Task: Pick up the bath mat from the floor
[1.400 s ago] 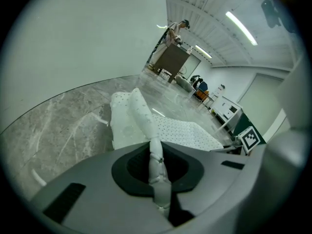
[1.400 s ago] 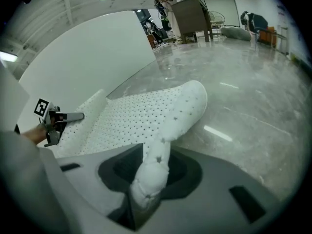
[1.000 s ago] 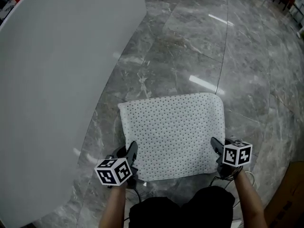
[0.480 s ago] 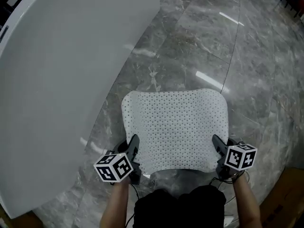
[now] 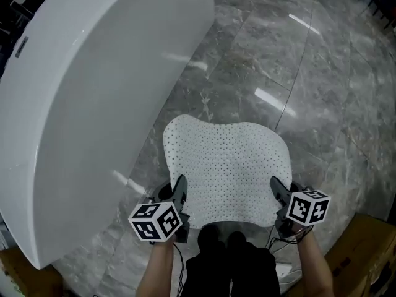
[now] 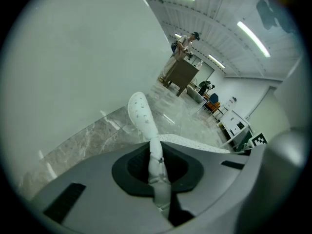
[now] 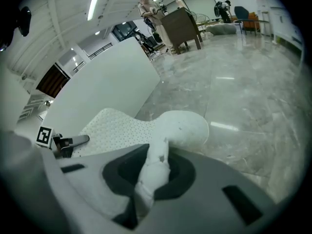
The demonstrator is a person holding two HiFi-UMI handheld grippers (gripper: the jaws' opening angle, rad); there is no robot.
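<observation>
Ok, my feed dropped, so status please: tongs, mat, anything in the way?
Left tongs shut on white perforated bath mat, near-left corner. Right tongs shut on near-right corner. Mat slung between them. Large white curved tub close at left, not touching.

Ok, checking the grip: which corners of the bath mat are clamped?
The two nearest the person: the left gripper and right gripper each pinch one; the bath mat has its far corners ungripped.

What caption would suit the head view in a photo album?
A left gripper and a right gripper hold a dotted bath mat by its near corners over a grey marble floor.
</observation>
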